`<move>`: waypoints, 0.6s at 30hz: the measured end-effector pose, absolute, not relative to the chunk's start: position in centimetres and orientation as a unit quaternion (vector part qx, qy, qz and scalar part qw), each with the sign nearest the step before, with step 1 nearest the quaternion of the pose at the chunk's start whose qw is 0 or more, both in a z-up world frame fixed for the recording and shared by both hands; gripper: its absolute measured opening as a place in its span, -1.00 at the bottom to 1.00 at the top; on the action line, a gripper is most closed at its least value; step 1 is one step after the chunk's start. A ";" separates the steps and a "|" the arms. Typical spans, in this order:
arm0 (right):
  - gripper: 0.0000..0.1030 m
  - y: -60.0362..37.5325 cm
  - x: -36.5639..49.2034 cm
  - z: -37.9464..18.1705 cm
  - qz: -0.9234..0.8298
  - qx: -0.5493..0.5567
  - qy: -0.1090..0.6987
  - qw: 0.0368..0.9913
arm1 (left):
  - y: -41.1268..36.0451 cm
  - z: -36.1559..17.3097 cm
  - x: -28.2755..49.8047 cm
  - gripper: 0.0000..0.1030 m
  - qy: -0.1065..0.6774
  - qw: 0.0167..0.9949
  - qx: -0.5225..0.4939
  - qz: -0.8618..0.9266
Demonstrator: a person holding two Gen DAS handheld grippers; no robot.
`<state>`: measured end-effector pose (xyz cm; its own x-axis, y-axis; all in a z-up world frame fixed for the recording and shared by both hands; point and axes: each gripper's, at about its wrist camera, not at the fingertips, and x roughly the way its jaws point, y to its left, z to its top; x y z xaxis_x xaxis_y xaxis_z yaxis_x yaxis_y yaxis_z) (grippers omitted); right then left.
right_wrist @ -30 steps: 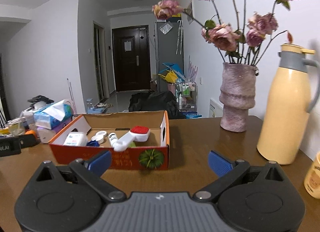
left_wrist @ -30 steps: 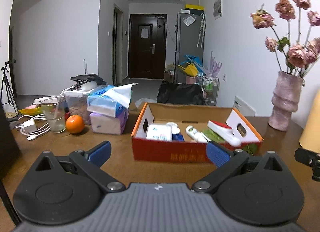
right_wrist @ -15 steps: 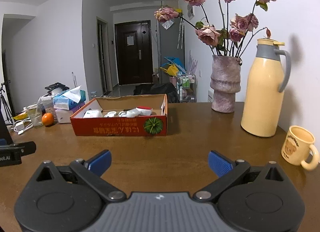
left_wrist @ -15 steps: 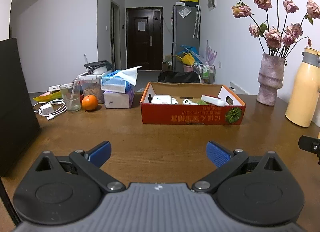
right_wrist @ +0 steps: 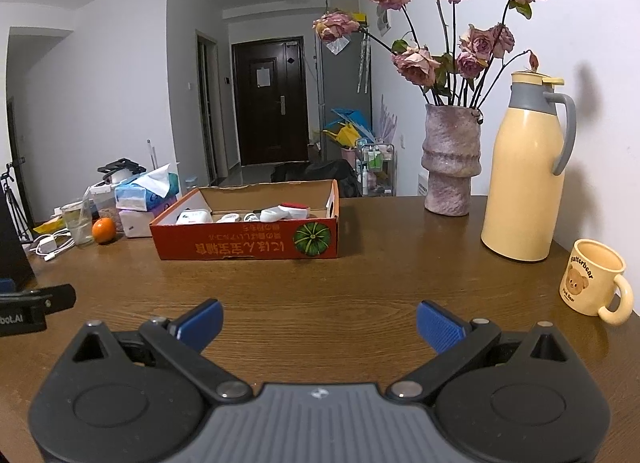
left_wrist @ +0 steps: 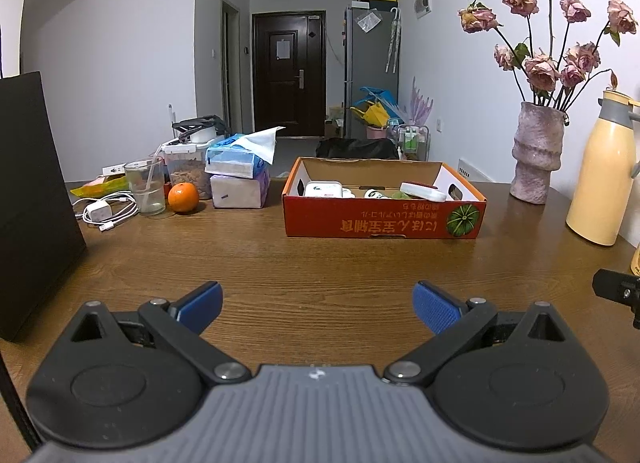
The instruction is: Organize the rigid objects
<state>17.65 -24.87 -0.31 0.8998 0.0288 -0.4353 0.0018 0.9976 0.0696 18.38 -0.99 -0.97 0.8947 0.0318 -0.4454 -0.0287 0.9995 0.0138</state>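
Both the left gripper (left_wrist: 316, 301) and the right gripper (right_wrist: 318, 319) have pulled back from the far cardboard box (left_wrist: 384, 219). Both are spread wide, holding nothing. The small things lie inside, so tidying looks done.

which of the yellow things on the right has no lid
The mug with the bear print: its top is open. The tall jug beside it is capped in grey.
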 end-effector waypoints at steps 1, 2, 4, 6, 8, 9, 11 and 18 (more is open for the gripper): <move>1.00 -24.9 17.6 -0.3 0.007 0.034 0.224 0.974 | -1.0 -1.0 18.4 1.00 0.229 0.973 0.004 0.016; 1.00 -24.9 17.6 -0.3 0.007 0.034 0.224 0.974 | -1.0 -1.0 18.4 1.00 0.229 0.973 0.004 0.016; 1.00 -24.9 17.6 -0.3 0.006 0.034 0.223 0.974 | -1.0 -1.0 18.3 1.00 0.229 0.973 0.005 0.016; 1.00 -25.0 17.7 -0.3 0.006 0.035 0.223 0.974 | -1.0 -1.0 18.2 1.00 0.229 0.973 0.006 0.016; 1.00 -25.1 17.6 -0.3 0.005 0.036 0.223 0.974 | -1.0 -1.0 18.2 1.00 0.229 0.973 0.005 0.016; 1.00 -25.1 17.6 -0.3 0.005 0.036 0.223 0.974 | -1.1 -1.0 18.2 1.00 0.229 0.973 0.006 0.016; 1.00 -25.1 17.6 -0.3 0.005 0.035 0.223 0.974 | -1.1 -1.0 18.1 1.00 0.229 0.973 0.006 0.017; 1.00 -25.2 17.6 -0.2 0.004 0.035 0.223 0.974 | -1.0 -0.9 18.0 1.00 0.228 0.974 0.007 0.018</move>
<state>17.56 -25.21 -0.24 0.9006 0.0227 -0.4340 0.0081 0.9976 0.0691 18.01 -1.01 -0.90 0.8956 0.0376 -0.4432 -0.0315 0.9993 0.0210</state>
